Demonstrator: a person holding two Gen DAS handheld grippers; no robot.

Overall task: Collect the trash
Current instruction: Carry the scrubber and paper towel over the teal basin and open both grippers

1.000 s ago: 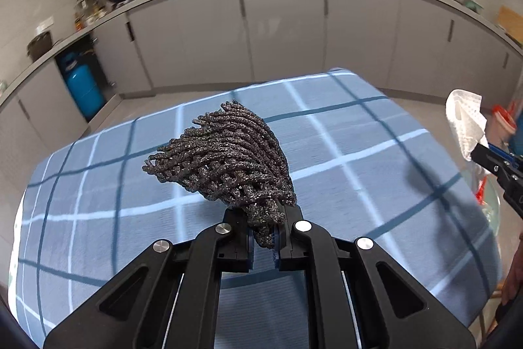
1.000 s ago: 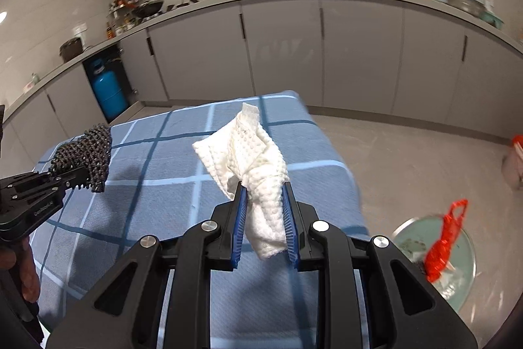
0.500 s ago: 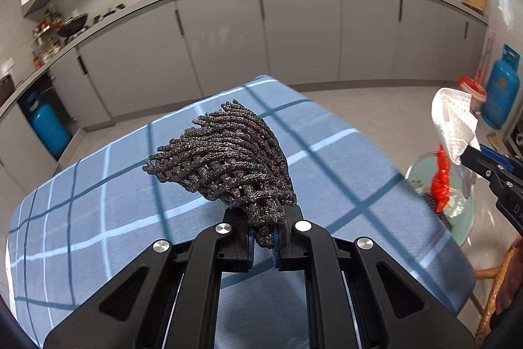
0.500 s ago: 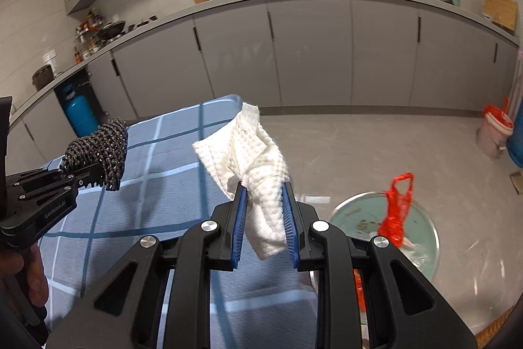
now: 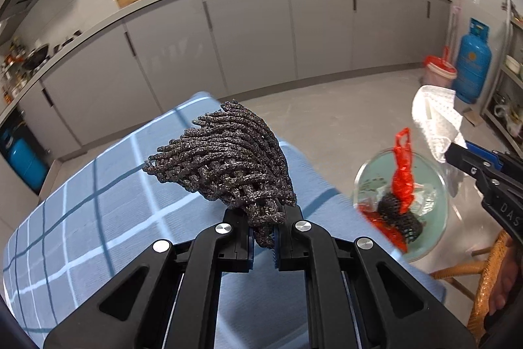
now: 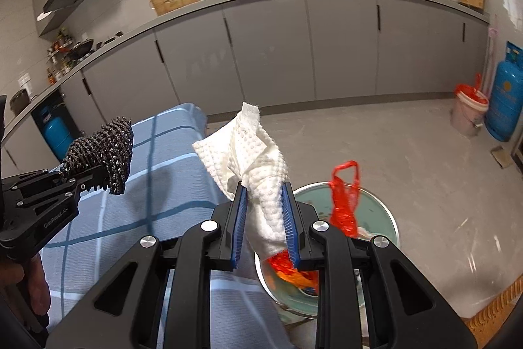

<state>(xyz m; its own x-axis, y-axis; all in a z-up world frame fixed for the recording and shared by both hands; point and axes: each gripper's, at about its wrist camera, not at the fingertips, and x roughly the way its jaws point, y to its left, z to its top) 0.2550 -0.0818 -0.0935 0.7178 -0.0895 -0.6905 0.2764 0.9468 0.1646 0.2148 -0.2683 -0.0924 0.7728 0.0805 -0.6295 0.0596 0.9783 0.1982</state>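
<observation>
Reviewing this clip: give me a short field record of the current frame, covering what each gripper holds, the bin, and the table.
left gripper: shut on black mesh scrubber, held above the table
right gripper: shut on white waffle cloth, near the table's edge
bin: round, on the floor beside the table, red bag standing up from it, dark mesh trash already inside
table: blue checked cloth
stage: both items lifted, not yet dropped in the bin

You swung both grippers right, off table (image 5: pixel 98 192); bin (image 6: pixel 376 205) with red bag (image 6: pixel 345 195) now right under towel (image 6: pixel 258 165).
</observation>
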